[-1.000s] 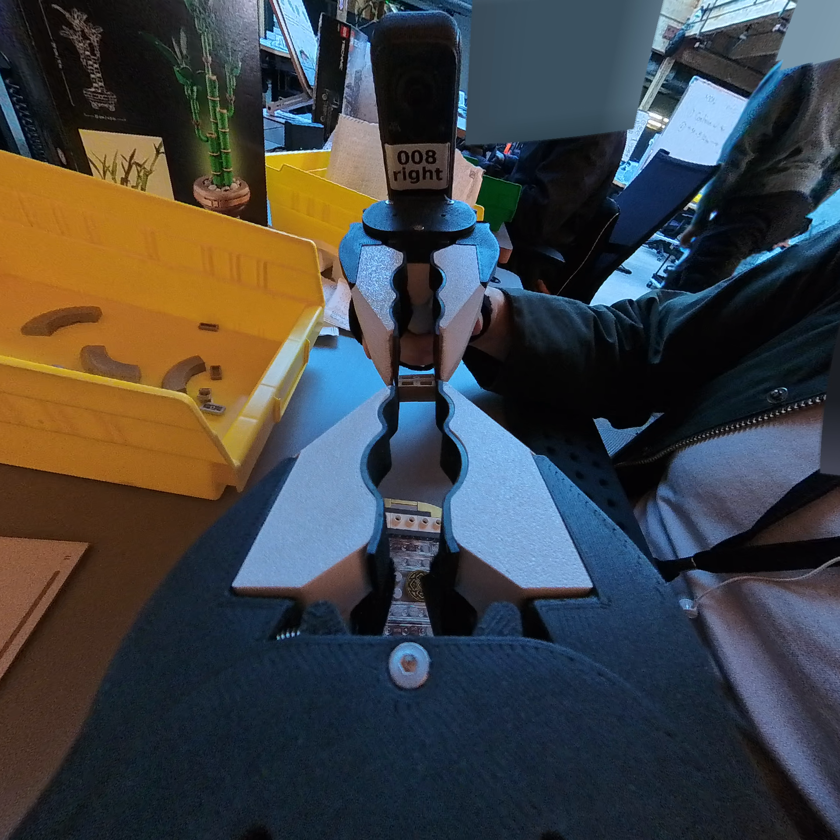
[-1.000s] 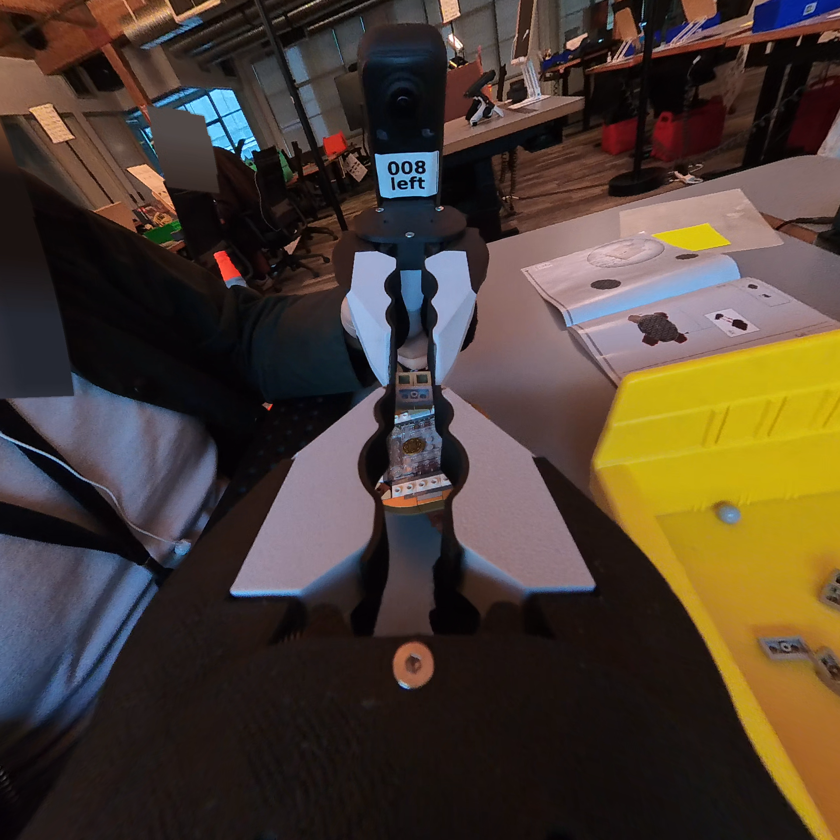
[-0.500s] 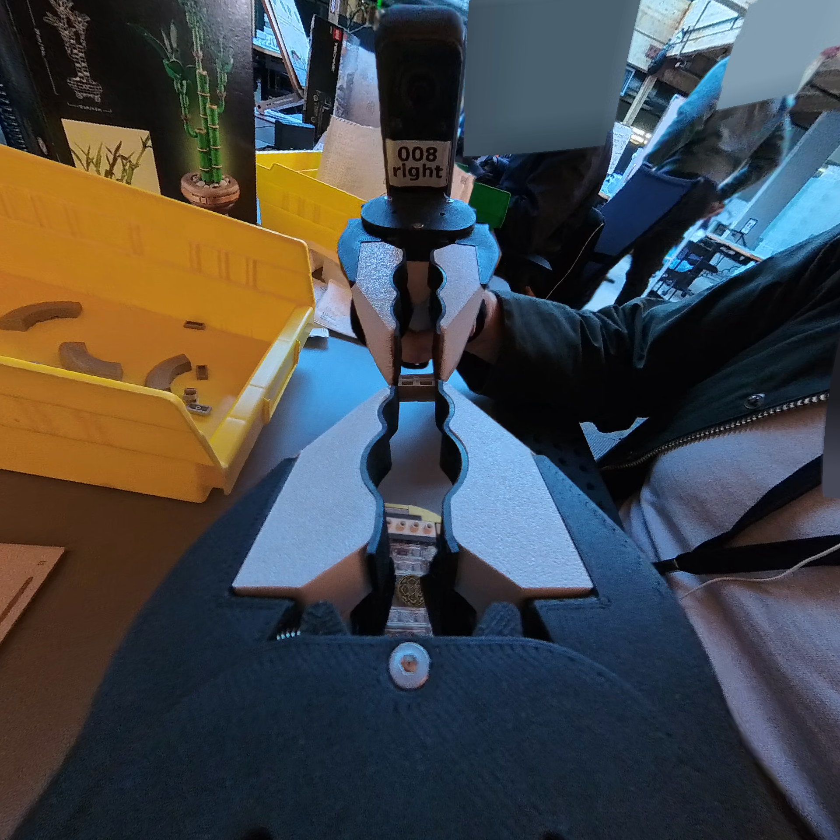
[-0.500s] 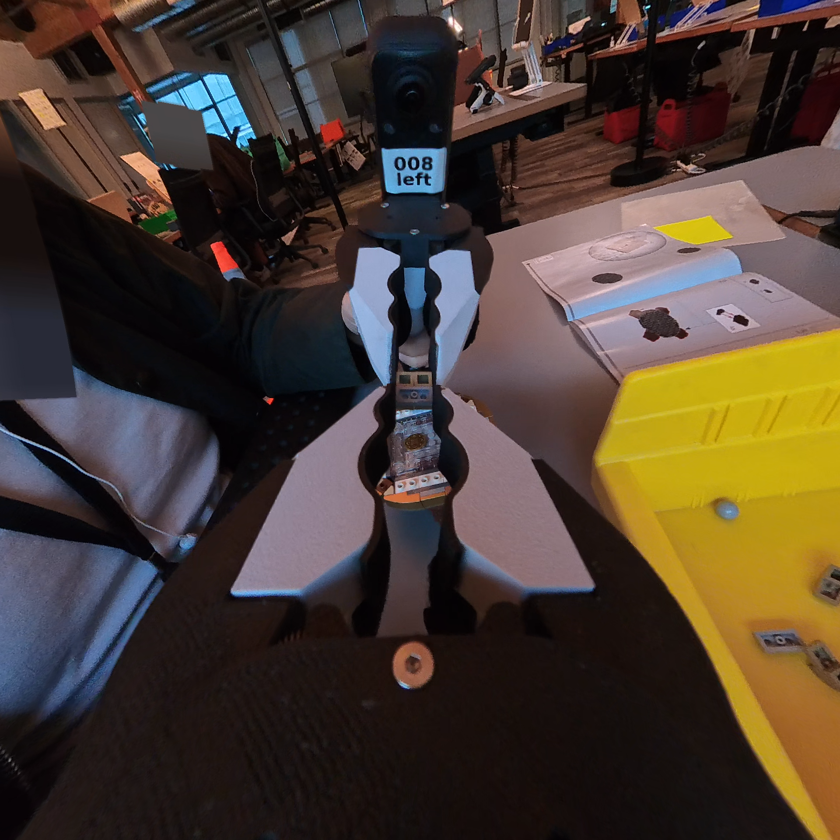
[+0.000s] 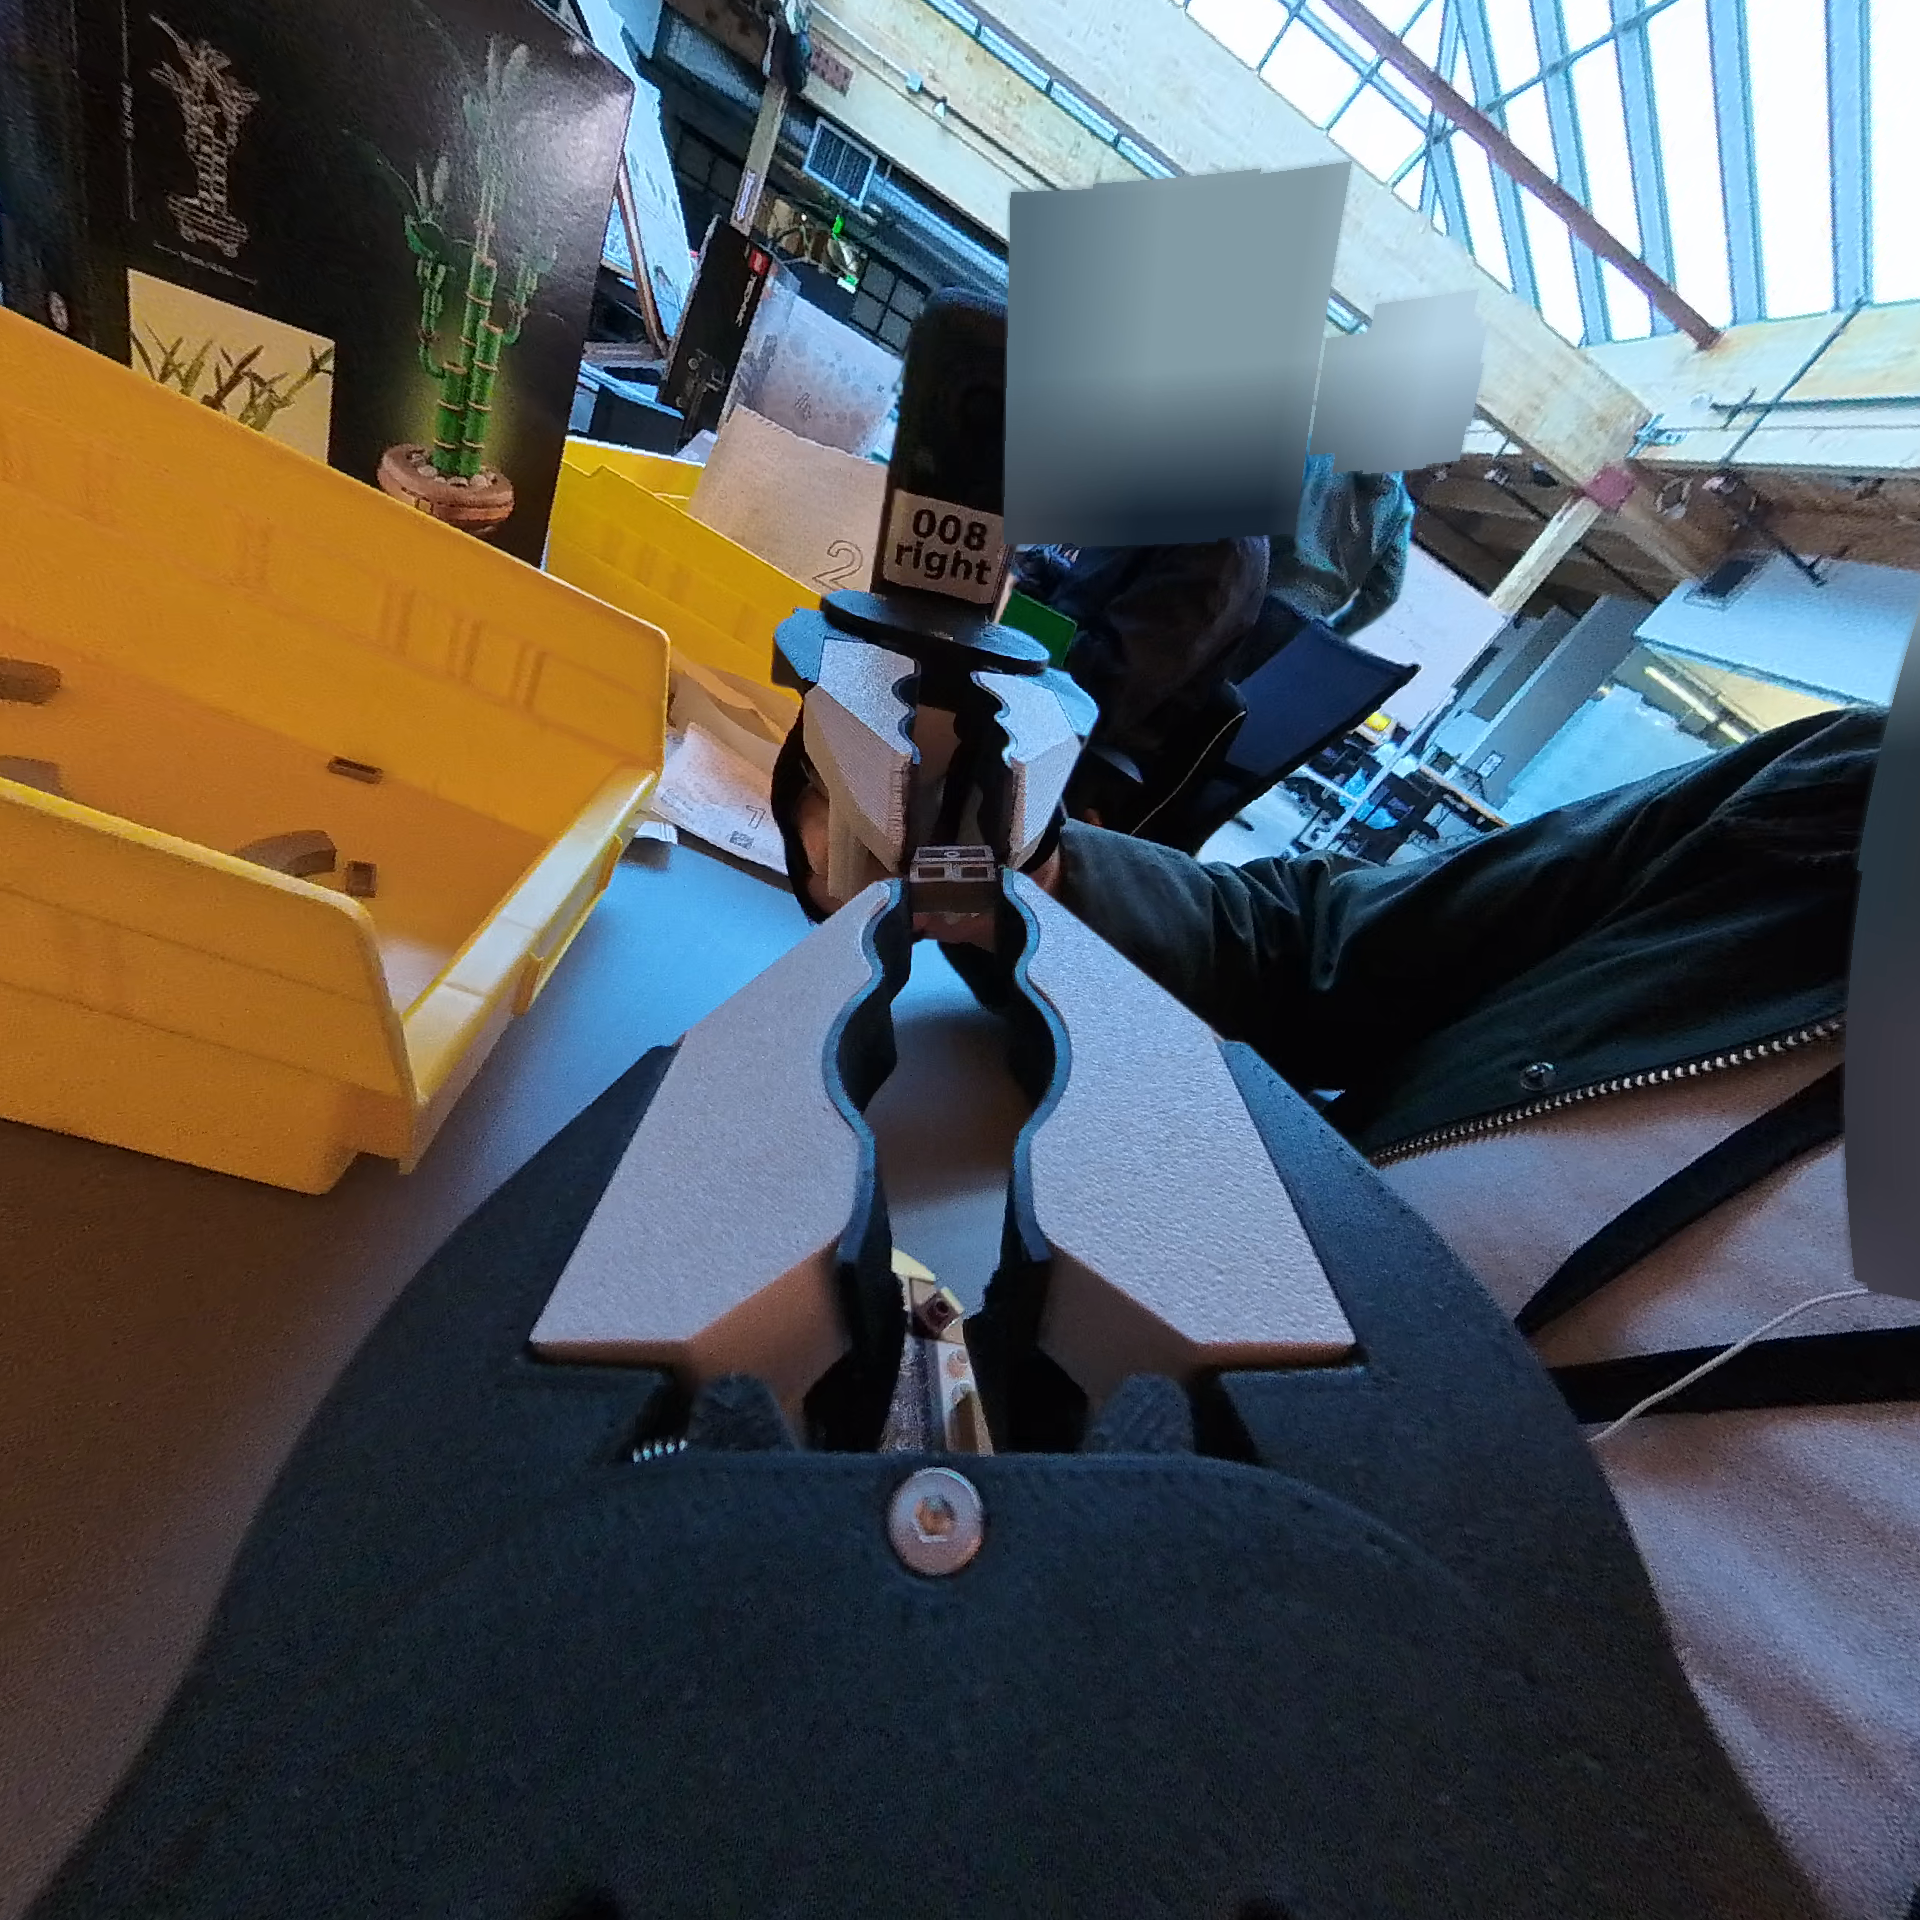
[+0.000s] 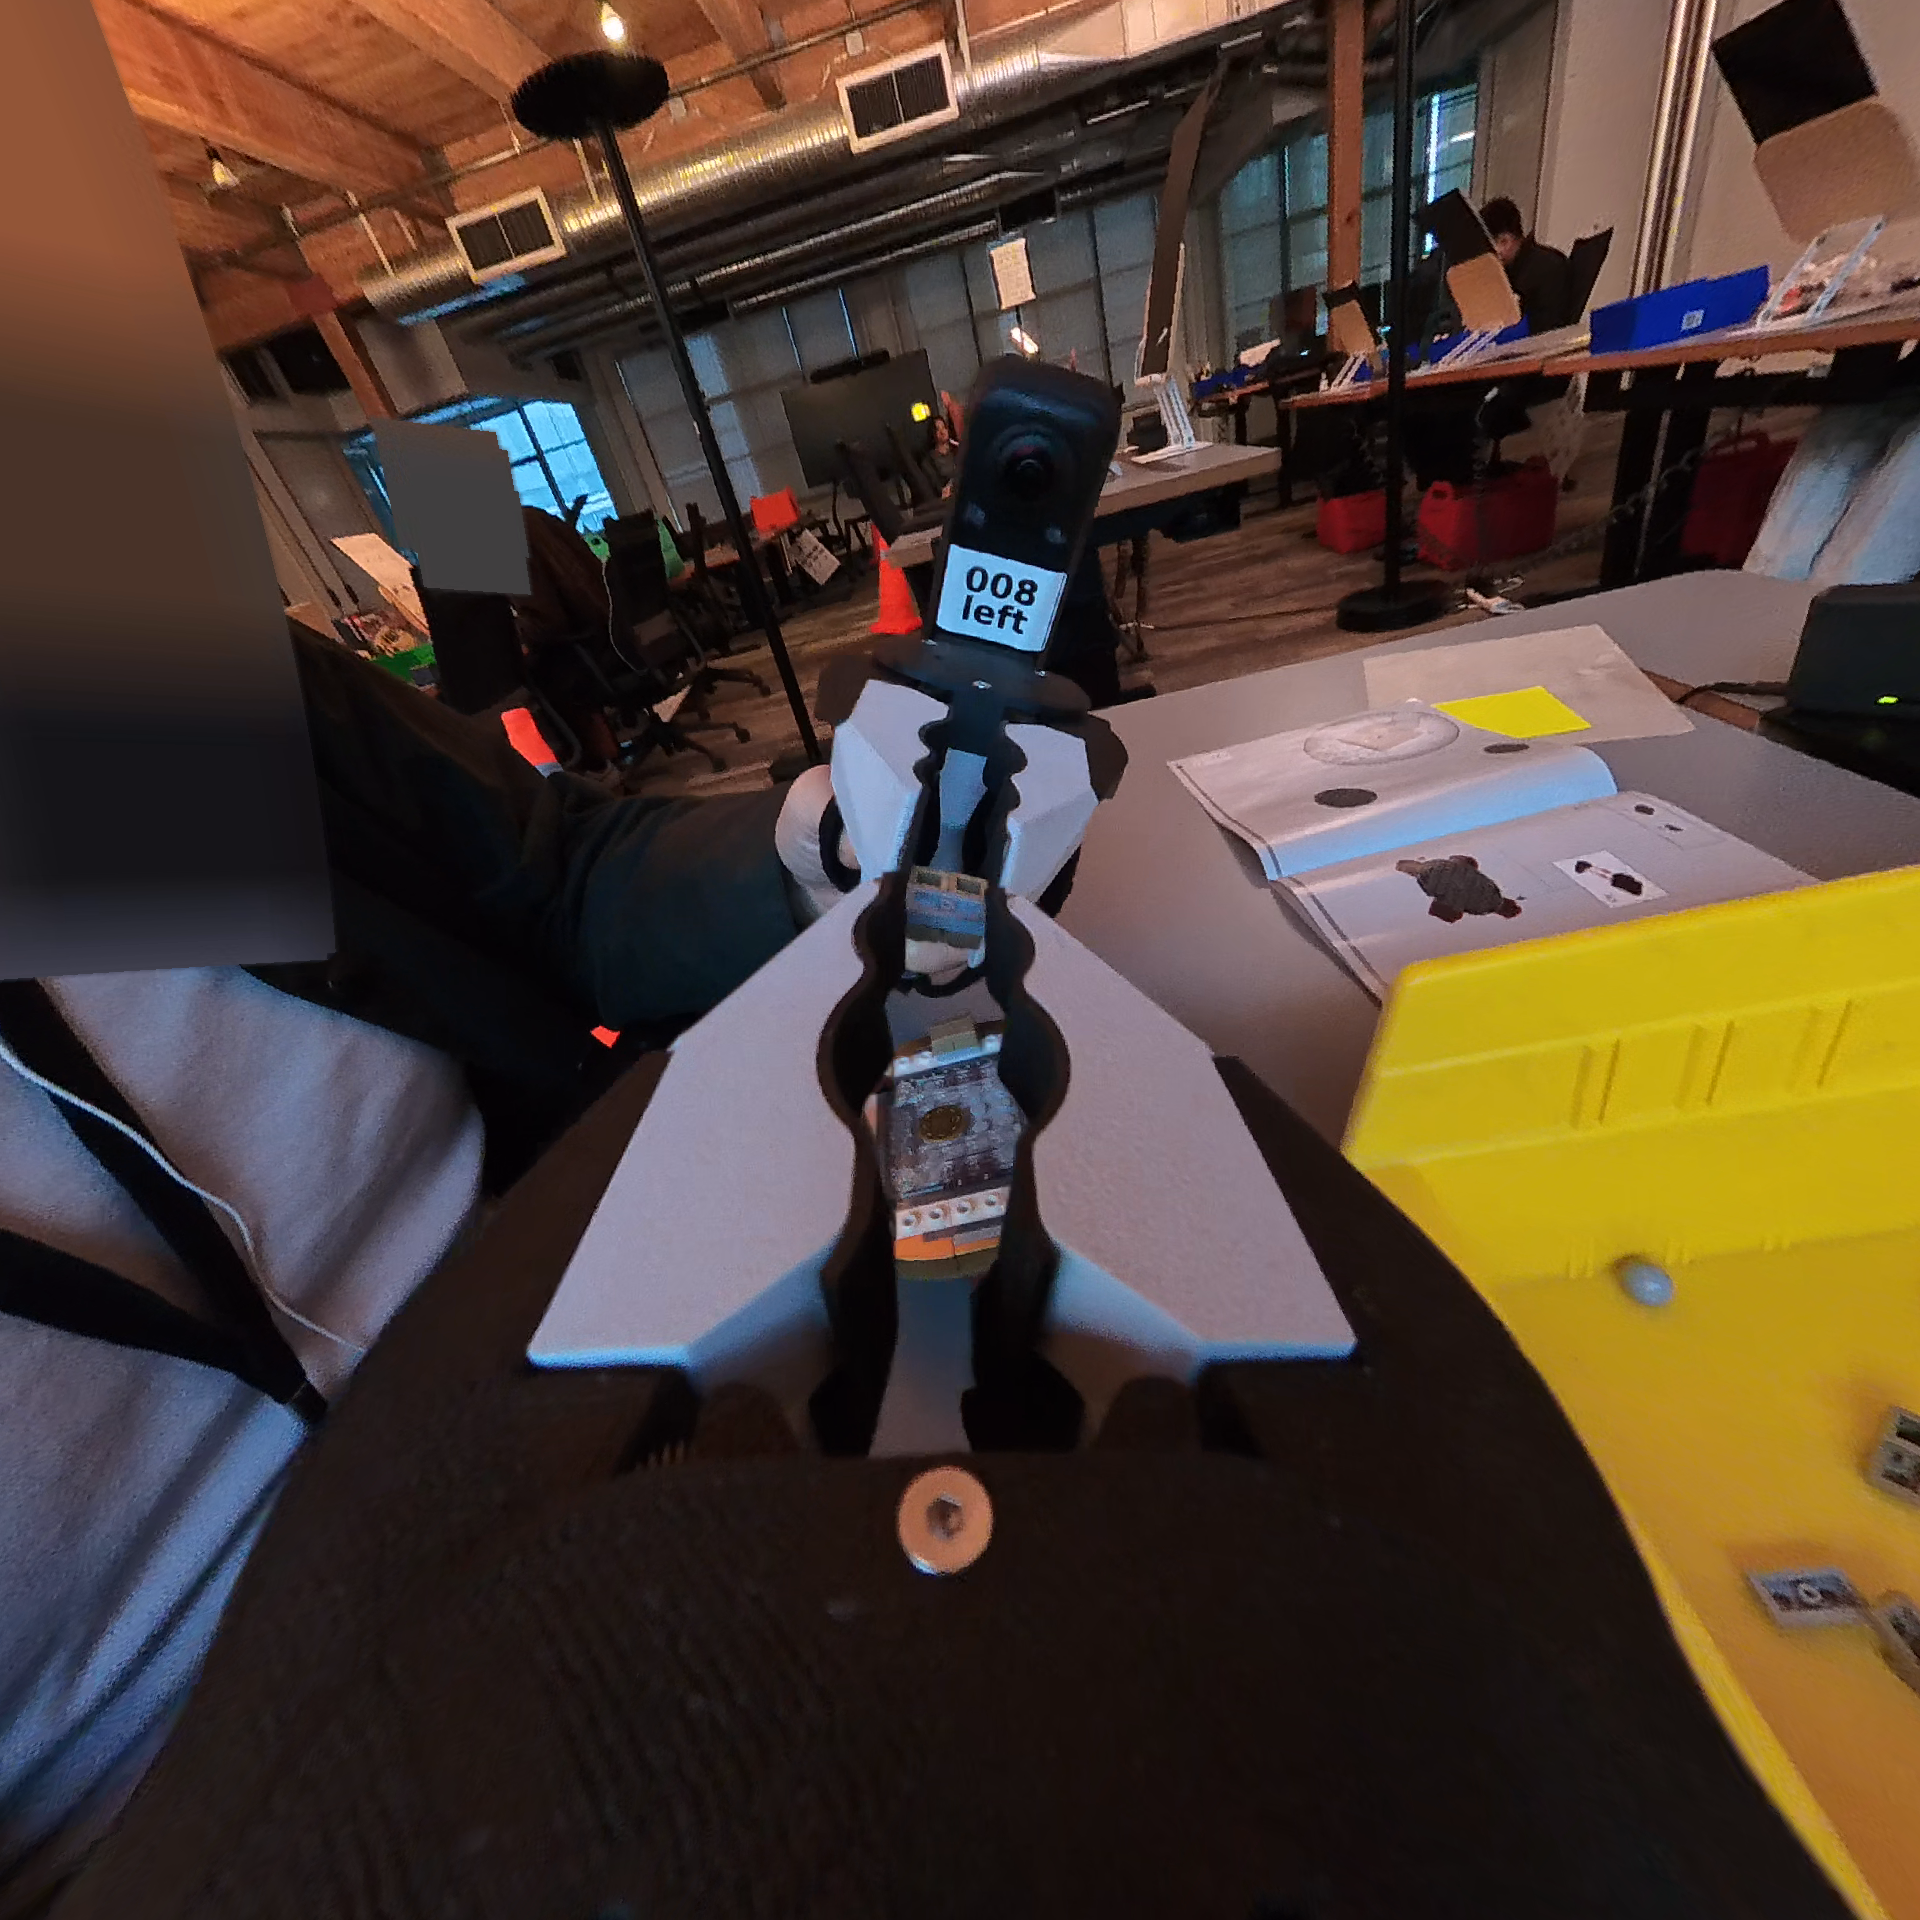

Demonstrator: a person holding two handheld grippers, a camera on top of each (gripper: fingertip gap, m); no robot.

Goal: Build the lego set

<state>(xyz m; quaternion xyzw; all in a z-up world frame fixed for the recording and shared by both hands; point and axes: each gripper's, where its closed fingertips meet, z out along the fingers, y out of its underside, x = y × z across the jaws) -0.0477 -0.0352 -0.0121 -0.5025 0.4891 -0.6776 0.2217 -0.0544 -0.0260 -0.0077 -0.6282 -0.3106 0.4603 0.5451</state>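
My left gripper point(image 5: 952, 891) and right gripper point(image 6: 941, 906) meet tip to tip above the table edge, each hand-held. A small grey-brown brick point(image 5: 951, 871) sits where the tips meet, and both pairs of fingers close on it. It also shows in the right wrist view point(image 6: 945, 906), with two tan studs on top. The opposite gripper faces each camera: the right one point(image 5: 940, 831), the left one point(image 6: 956, 862). Below, seen through the finger gaps, lies a flat lego build point(image 6: 940, 1148) of tan, white and orange bricks with a gold round piece. Only a sliver of it point(image 5: 935, 1351) shows in the left wrist view.
A yellow bin point(image 5: 499, 935) with brown curved pieces point(image 5: 296, 852) stands to the left, a dark lego box point(image 5: 312, 208) behind it. The same or another yellow bin point(image 6: 1662, 1091) holds small pieces point(image 6: 1808, 1595). An open instruction booklet point(image 6: 1455, 831) lies on the grey table. The person's torso is close by. The grippers are tip to tip, or close to it.
Both grippers have tilted upward while staying tip to tip on the small brick. The lego build has slid lower in both views, almost out of sight in the left wrist view.
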